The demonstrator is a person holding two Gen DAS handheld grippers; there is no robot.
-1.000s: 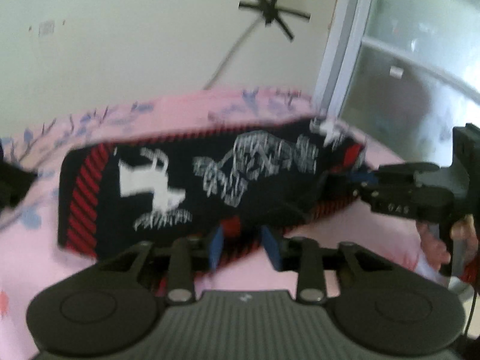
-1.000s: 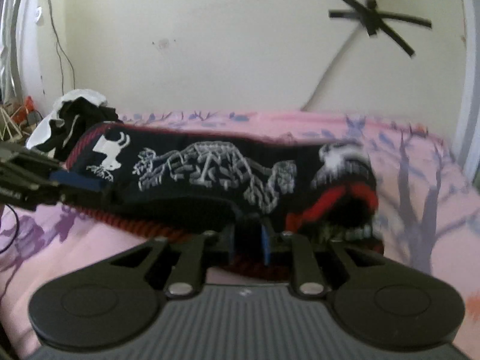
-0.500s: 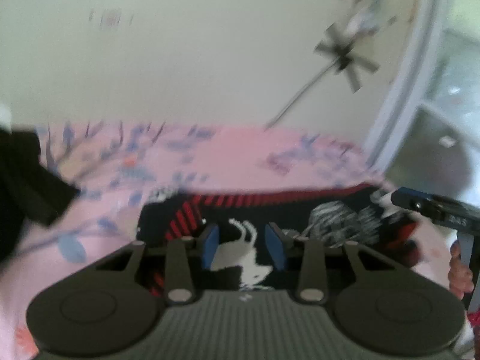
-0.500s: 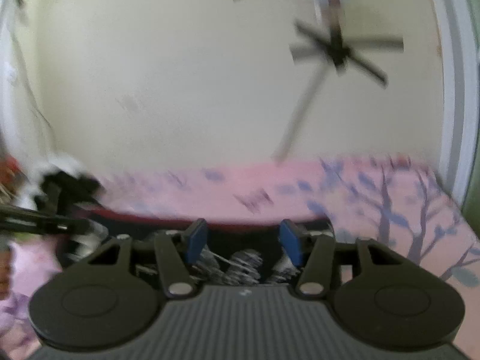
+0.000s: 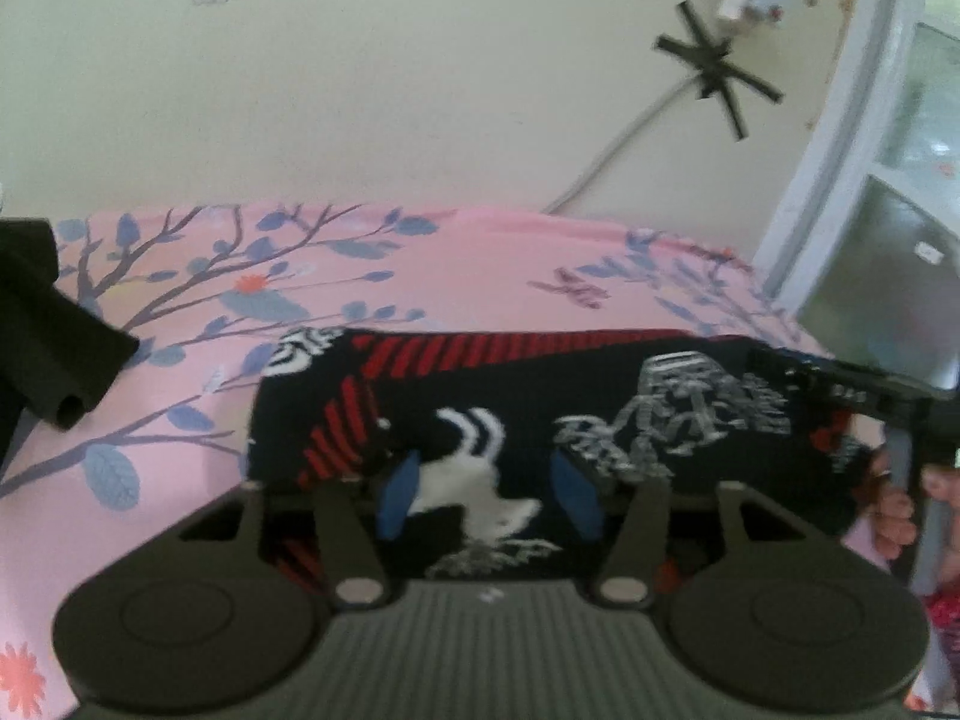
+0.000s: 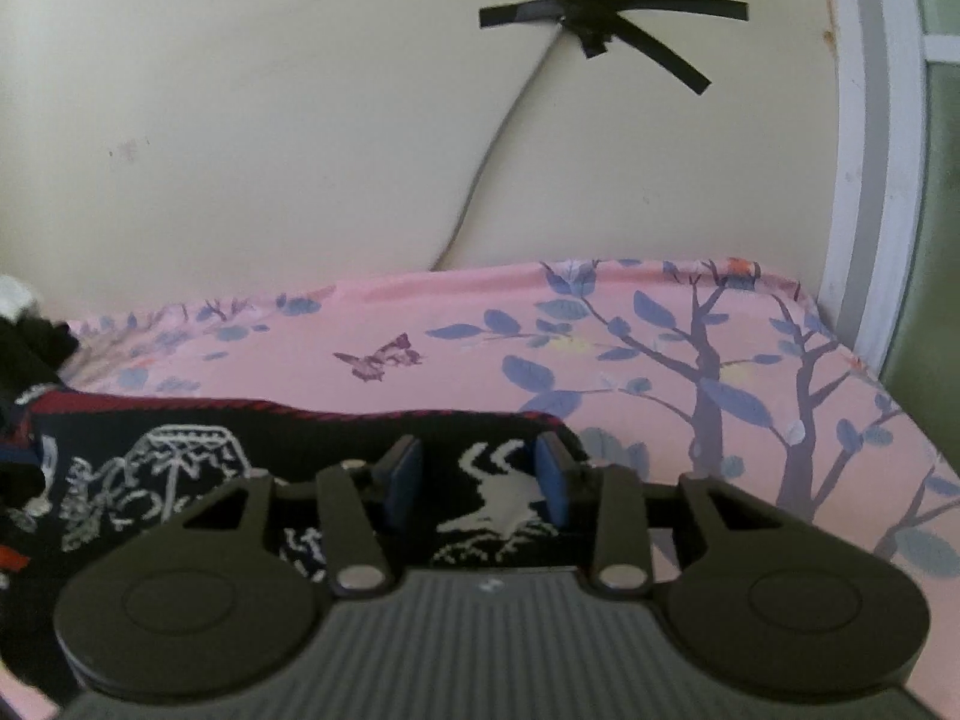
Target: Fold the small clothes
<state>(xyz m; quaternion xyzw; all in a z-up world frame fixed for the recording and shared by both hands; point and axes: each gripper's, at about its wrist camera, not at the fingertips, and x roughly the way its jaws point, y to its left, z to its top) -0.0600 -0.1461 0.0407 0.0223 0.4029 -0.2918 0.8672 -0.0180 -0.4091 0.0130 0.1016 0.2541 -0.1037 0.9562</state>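
Setting: pink bedsheet (image 6: 690,360) printed with blue-leaved trees and a butterfly, stretched below a cream wall (image 5: 390,90).
Garment: small dark knit (image 5: 600,396) with red striped edging and white animal and lattice motifs, lying flat on the sheet, spread from left to right under both grippers.
Left gripper (image 5: 489,495): blue-padded jaws parting, poised over the white animal motif, cloth showing in the gap below; pads not seen pressing on the fabric.
Right gripper (image 6: 477,480): jaws drawing together but still apart, hovering above another white animal motif near the garment's right end; no cloth pinched between the pads.
Right gripper, from the left wrist camera: dark body reaching in at the right edge over the knit's far end, fingers of a hand (image 5: 894,516) wrapped on its handle.
Left side: dark folded clothing (image 5: 42,330) at the sheet's left edge, apart from the knit.
Wall: black tape cross (image 6: 594,24) pinning a grey cable (image 6: 498,138).
Right side: white window frame (image 5: 840,138).
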